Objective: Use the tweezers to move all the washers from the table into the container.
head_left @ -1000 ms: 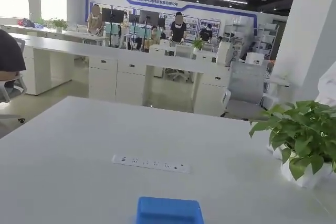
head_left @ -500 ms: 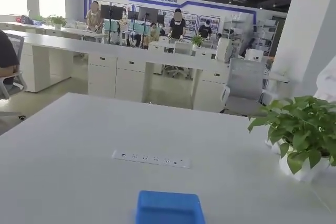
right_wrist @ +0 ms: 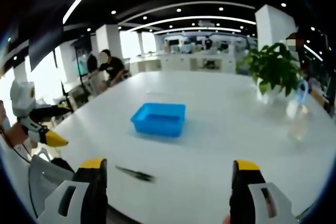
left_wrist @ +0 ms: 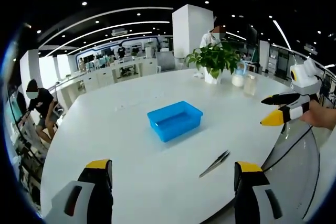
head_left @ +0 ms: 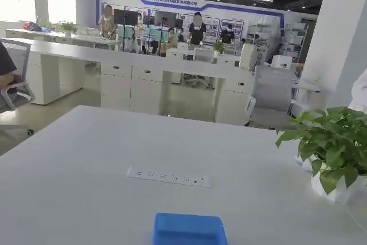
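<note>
Left gripper (left_wrist: 173, 167) held over the near table edge, jaws spread wide, nothing between them. Right gripper (right_wrist: 169, 164) likewise wide and empty. Tweezers (left_wrist: 214, 163) are seen lying flat on the white table (left_wrist: 131, 150) just beyond the jaws — slim, dark, tapered to a point. Farther in, the blue container (left_wrist: 175, 120) is set — shallow, rectangular, open-topped; contents cannot be told. Behind it a white power strip (head_left: 169, 177), then a potted plant (head_left: 335, 147).
</note>
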### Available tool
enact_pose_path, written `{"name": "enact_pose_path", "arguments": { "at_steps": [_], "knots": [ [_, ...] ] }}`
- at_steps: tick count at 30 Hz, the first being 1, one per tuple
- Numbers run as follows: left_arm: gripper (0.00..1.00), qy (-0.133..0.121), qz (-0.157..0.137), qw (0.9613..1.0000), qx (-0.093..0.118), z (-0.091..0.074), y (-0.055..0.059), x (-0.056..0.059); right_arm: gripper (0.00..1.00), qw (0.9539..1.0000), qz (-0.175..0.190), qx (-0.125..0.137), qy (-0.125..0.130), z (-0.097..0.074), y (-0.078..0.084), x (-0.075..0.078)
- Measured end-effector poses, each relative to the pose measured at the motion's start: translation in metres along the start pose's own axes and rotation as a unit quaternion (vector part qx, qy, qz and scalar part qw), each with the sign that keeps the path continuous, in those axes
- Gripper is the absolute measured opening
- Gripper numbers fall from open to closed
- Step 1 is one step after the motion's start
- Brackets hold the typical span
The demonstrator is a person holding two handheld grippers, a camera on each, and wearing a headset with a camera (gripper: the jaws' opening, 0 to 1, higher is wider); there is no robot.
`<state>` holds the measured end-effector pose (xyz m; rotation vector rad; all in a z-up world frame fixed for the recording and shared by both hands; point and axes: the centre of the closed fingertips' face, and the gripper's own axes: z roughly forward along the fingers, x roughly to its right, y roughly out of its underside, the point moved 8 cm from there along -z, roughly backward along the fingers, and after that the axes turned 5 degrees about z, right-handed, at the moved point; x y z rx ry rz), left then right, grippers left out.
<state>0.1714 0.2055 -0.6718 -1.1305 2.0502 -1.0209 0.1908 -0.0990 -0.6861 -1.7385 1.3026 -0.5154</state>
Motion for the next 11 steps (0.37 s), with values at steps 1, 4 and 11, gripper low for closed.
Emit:
{"name": "enact_pose_path", "arguments": {
  "at_steps": [1, 4, 11],
  "knots": [
    [0.99, -0.001, 0.001, 1.0, 0.0, 0.0, 0.0001, -0.0005, 0.98, 1.0, 0.001, 0.0, 0.001, 0.0004, -0.0003, 0.0005],
    [0.99, -0.003, 0.003, 1.0, 0.001, -0.0004, 0.0001, -0.002, 0.98, 1.0, 0.004, -0.004, 0.0, 0.0017, -0.0003, 0.0012],
    [0.99, -0.01, 0.0, 1.0, 0.0, 0.0002, 0.0029, -0.002, 0.97, 1.0, -0.002, 0.0, 0.007, 0.0018, -0.0017, 0.0023]
  ]
}}
